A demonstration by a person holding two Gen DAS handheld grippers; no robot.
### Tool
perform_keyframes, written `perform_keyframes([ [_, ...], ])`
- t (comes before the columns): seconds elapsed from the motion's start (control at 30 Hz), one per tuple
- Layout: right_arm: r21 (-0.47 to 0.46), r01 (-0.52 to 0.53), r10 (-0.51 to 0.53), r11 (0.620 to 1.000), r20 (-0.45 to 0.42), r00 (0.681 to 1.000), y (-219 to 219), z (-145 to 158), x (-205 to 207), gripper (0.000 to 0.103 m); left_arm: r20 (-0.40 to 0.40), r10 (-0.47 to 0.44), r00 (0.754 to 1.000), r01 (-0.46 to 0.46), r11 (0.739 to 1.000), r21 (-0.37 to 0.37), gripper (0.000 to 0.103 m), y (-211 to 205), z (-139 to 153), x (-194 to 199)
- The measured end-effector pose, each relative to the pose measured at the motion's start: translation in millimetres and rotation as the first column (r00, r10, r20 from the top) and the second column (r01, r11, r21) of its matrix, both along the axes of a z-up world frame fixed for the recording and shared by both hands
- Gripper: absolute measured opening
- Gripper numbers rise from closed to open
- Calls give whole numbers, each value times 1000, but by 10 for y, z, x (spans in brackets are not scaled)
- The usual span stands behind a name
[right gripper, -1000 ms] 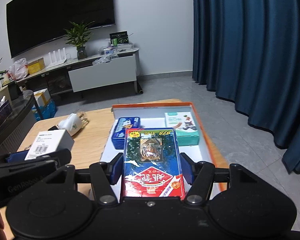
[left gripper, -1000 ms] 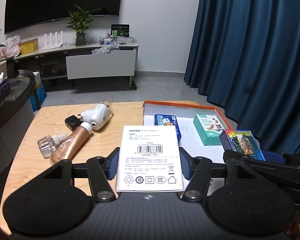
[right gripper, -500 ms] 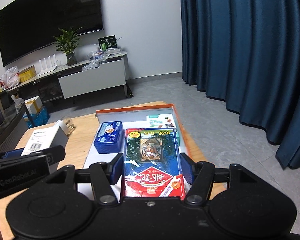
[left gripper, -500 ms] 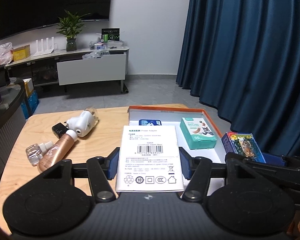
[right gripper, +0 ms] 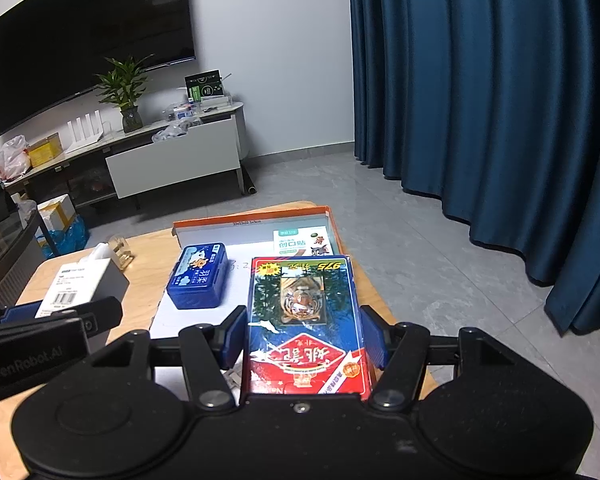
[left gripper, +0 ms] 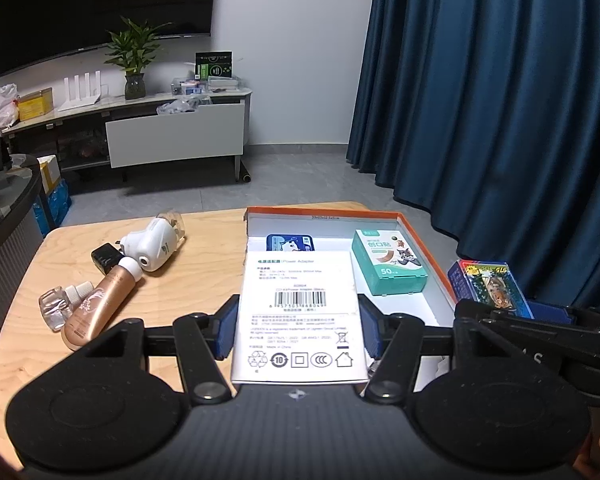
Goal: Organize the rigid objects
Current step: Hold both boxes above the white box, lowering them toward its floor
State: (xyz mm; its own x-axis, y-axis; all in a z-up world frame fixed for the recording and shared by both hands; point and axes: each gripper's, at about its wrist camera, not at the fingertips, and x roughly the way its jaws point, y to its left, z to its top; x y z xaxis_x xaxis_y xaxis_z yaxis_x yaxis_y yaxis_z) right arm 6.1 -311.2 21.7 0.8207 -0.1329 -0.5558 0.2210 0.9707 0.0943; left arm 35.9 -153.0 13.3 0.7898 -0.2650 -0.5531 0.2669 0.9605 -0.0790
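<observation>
Wooden table [left gripper: 188, 276], lower half of both views: its near edge is hidden behind the gripper bodies. Orange-rimmed tray [left gripper: 420, 240], centre right of the left wrist view, white inside; its near part is covered by the held boxes, and faint handwriting on its floor is too small to read. The tray holds a blue tin [right gripper: 199, 280] with Chinese characters on its lid, mostly hidden in the left wrist view, and a teal plaster box [left gripper: 388, 266] marked "50", cut off in the right wrist view. Left gripper [left gripper: 298, 330], bottom centre, is clamped on a white adapter box [left gripper: 300, 312]; the label reads "Power Adapter" and "Made in China", with a barcode and recycling marks, the finer print illegible. Right gripper [right gripper: 304, 338], bottom centre, is clamped on a blue card box [right gripper: 305, 320] showing a tiger picture and "975" upside down; the box is held above the tray's right near part. The left tool's arm in the right wrist view bears "GenRobot.AI". Left of the tray lie a white plug-in device [left gripper: 154, 244], a bronze bottle [left gripper: 100, 308], a black adapter [left gripper: 106, 258] and a small clear bottle [left gripper: 58, 306], their print unreadable.
</observation>
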Motion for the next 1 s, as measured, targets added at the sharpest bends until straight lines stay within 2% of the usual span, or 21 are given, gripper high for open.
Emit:
perform_keyframes([
  [1.0,0,2,-2,1000,-18,1000,-96,-89,182,71,-16,-18,1000,18,1000,-4,60,-100,-27,130],
])
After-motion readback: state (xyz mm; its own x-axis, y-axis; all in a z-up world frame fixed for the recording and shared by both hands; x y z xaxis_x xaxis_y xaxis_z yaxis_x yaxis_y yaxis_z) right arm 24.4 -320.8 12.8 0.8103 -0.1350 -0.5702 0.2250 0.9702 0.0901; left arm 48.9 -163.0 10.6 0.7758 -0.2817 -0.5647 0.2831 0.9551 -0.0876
